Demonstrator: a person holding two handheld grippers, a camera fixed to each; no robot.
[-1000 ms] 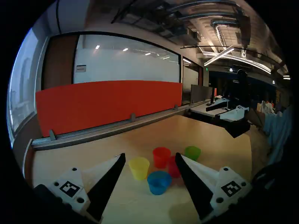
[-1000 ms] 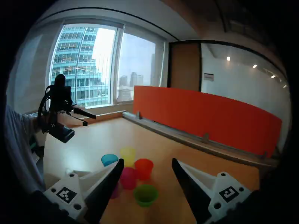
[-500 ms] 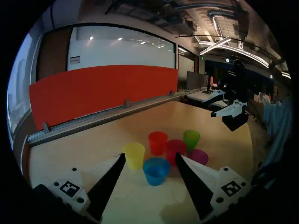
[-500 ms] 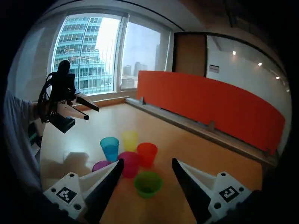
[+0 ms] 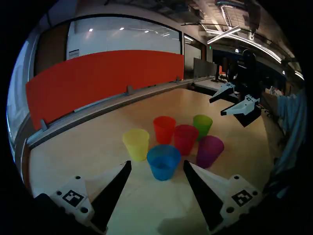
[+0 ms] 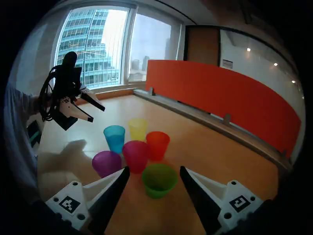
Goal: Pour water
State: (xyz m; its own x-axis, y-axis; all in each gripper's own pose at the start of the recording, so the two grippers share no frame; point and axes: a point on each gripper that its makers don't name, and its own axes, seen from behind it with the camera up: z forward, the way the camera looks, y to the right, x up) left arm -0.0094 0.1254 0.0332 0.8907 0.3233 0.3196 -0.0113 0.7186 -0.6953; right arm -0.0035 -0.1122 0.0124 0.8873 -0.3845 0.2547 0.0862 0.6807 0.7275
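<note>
1. The left gripper (image 5: 156, 162) has its fingers spread wide and holds nothing. The blue cup (image 5: 163, 161) stands just beyond its tips, centred in the gap and not touched.
2. Six upright cups stand bunched near the middle of the desk (image 5: 98, 133), well clear of the orange partition (image 5: 105, 76) along its far edge. In the left gripper view, from left to right, they are the yellow cup (image 5: 135, 144), the blue cup, the orange cup (image 5: 164, 129), the red cup (image 5: 185, 139), the green cup (image 5: 202, 125) and the purple cup (image 5: 209, 150). They are packed close. I cannot tell whether any of them touch, or which one holds water.
3. The right gripper (image 5: 217, 107) hangs above the desk's right side, apart from the cups. It is also wide open and empty. In the right gripper view the green cup sits nearest, between its tips.
4. This looks like the approach step. Each tool is lined up on a cup, nothing is gripped, and pouring has not begun.
5. The next move probably calls for closing on the filled cup around its mid-wall, without knocking its close neighbours. The cup then needs lifting clear before it is tilted over a receiving cup.
</note>
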